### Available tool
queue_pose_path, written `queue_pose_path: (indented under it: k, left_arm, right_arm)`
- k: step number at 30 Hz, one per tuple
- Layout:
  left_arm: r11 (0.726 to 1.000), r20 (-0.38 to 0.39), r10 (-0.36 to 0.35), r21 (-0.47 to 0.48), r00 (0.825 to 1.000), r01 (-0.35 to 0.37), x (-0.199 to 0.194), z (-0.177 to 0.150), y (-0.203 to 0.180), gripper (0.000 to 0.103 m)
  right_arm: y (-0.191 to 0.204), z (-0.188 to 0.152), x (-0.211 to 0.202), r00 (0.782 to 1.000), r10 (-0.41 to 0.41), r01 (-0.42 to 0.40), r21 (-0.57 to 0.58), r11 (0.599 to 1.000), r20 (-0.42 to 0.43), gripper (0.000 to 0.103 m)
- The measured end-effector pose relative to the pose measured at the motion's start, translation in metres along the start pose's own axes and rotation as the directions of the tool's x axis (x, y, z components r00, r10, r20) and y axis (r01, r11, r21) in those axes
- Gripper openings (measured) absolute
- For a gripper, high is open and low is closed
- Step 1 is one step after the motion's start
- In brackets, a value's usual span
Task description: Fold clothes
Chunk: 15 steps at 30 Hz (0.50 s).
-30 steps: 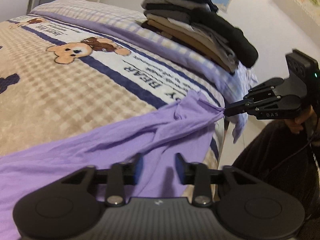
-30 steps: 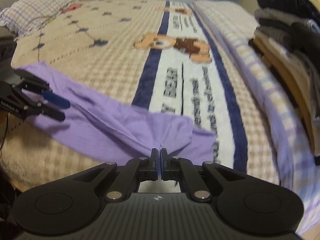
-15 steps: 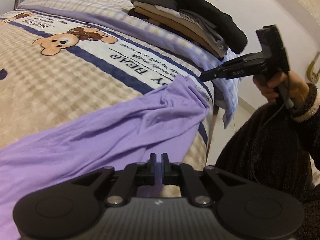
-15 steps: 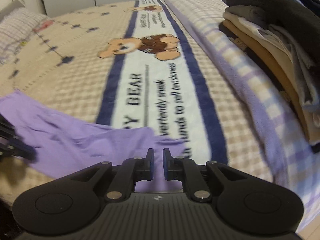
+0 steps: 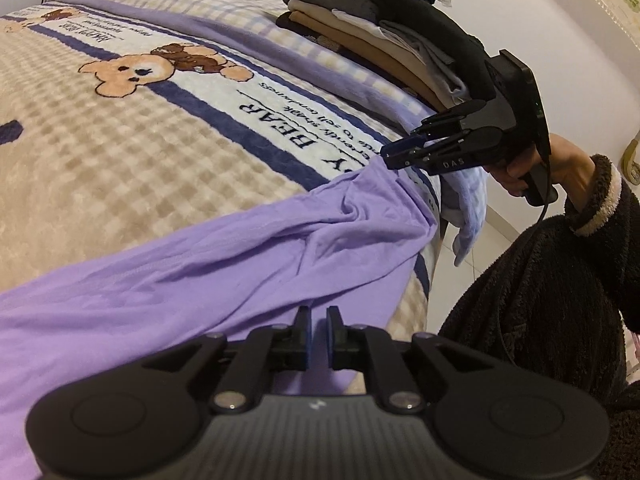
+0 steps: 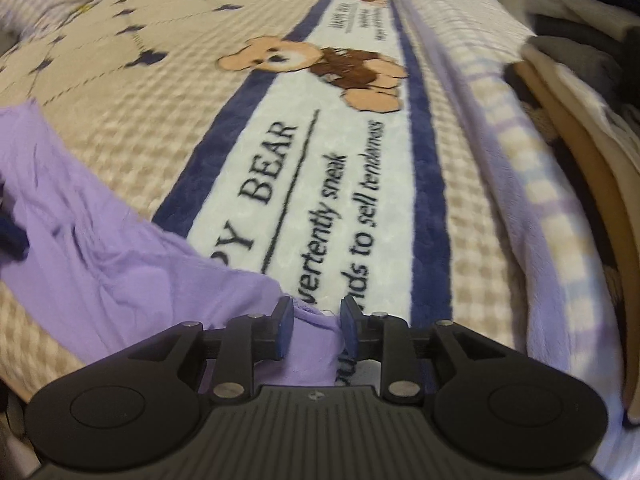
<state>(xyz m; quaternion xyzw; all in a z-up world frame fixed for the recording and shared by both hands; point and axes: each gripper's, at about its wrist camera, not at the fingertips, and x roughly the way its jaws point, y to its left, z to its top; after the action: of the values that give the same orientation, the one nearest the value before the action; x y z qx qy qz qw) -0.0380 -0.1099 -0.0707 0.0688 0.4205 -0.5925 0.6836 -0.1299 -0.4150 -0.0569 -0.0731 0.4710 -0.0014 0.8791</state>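
A purple garment [image 5: 224, 264] lies spread and wrinkled along the near edge of the bed. In the left wrist view, my left gripper [image 5: 318, 332] sits low over the garment's near hem. Its jaws are opening, with only a narrow gap and purple cloth showing through it. My right gripper [image 6: 316, 324] is at the garment's [image 6: 132, 280] far corner. Its jaws are also opening: the corner lies loose between the pads and nothing presses on it. From the left wrist view, the right gripper [image 5: 386, 156] is held in a hand just above that corner.
A bear-print blanket [image 5: 120, 152] covers the bed. A stack of folded clothes [image 5: 360, 12] sits on a lilac checked cover [image 6: 520, 200] at the bed's right side. A person's dark fleece sleeve [image 5: 540, 300] is beside the bed edge.
The right gripper let go of the garment's corner, swung up and toward the stack, then came back down to the corner with jaws parted. The left jaws narrowed from clearly open to a slit.
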Motion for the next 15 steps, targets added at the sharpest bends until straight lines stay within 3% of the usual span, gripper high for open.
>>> queue_pose_path:
  k: [2, 6, 11, 15]
  left_arm:
    - [1.000, -0.003, -0.003, -0.006, 1.000, 0.003, 0.002, 0.000, 0.002, 0.008]
    - [1.000, -0.006, -0.014, -0.016, 1.000, 0.014, 0.003, 0.001, 0.004, 0.009]
    - [0.999, -0.005, -0.024, -0.031, 1.000, 0.024, 0.005, 0.001, 0.006, 0.010]
    - [0.999, 0.009, -0.025, -0.040, 1.000, 0.026, -0.001, 0.003, 0.006, 0.014]
  right_arm:
    - [0.001, -0.002, 0.000, 0.999, 0.031, -0.031, -0.005, 0.999, 0.011, 0.004]
    - [-0.003, -0.001, -0.008, 0.995, -0.057, 0.053, 0.043, 0.998, 0.078, 0.004]
    - [-0.007, -0.003, 0.007, 0.998, -0.055, 0.052, 0.073, 0.996, 0.037, 0.005]
    - [-0.009, -0.001, -0.003, 0.995, -0.065, 0.056, 0.116, 0.992, 0.073, 0.009]
